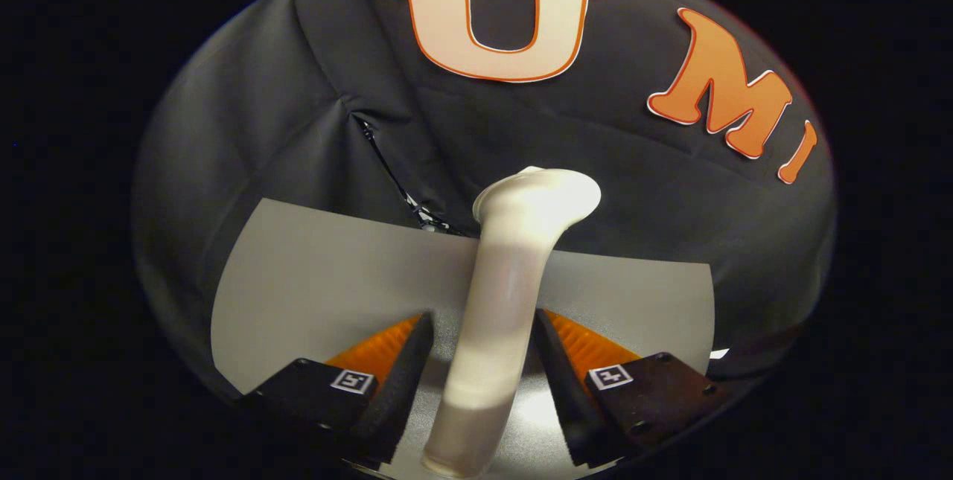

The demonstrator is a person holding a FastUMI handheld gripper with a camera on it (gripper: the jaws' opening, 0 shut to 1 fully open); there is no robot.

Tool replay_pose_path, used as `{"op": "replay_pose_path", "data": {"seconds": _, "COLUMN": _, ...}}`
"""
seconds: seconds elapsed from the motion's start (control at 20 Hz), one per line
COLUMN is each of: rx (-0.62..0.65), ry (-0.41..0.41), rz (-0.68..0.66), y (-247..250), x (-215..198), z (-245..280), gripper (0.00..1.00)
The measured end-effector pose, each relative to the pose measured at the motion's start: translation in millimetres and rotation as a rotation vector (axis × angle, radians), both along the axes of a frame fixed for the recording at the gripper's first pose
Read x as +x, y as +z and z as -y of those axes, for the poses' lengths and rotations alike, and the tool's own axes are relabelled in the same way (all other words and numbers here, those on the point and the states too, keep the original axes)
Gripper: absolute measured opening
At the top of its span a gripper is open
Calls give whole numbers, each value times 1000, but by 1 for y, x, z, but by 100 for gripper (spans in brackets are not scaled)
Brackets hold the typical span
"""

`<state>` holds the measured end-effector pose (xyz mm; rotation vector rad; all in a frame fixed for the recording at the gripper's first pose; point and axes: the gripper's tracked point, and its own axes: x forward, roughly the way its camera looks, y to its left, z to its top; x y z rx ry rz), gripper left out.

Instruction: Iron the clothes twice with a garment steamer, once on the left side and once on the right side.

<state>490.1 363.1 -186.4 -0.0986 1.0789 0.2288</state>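
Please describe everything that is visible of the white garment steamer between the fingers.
The garment steamer is off-white, with a smooth, slightly glossy surface that looks like plastic. Its long, rounded handle runs forward between the two fingers of the gripper, whose dark pads appear to press on it from both sides. Beyond the fingertips the handle bends into a wider head that faces away, toward the black cloth wall. It is held above a pale grey table. No steam, cord or garment can be made out.

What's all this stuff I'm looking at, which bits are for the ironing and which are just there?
For the job:
- garment steamer, cream-coloured, held between the fingers
- gripper, shut on its handle

Just there:
- grey table below
- thin black cord against the wall beyond
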Motion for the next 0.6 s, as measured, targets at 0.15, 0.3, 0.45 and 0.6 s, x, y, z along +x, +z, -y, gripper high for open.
{"op": "replay_pose_path", "data": {"seconds": 0.15, "rx": 27, "ry": 5, "rz": 7, "y": 3, "x": 0, "z": 2, "gripper": 57}}
{"op": "replay_pose_path", "data": {"seconds": 0.3, "rx": 84, "ry": -7, "rz": 39, "y": 13, "x": -6, "z": -1, "gripper": 51}}
{"op": "replay_pose_path", "data": {"seconds": 0.45, "rx": 112, "ry": 7, "rz": 128, "y": 39, "x": -14, "z": 0, "gripper": 49}}
{"op": "replay_pose_path", "data": {"seconds": 0.6, "rx": 142, "ry": 41, "rz": 241, "y": 70, "x": -25, "z": -3, "gripper": 49}}
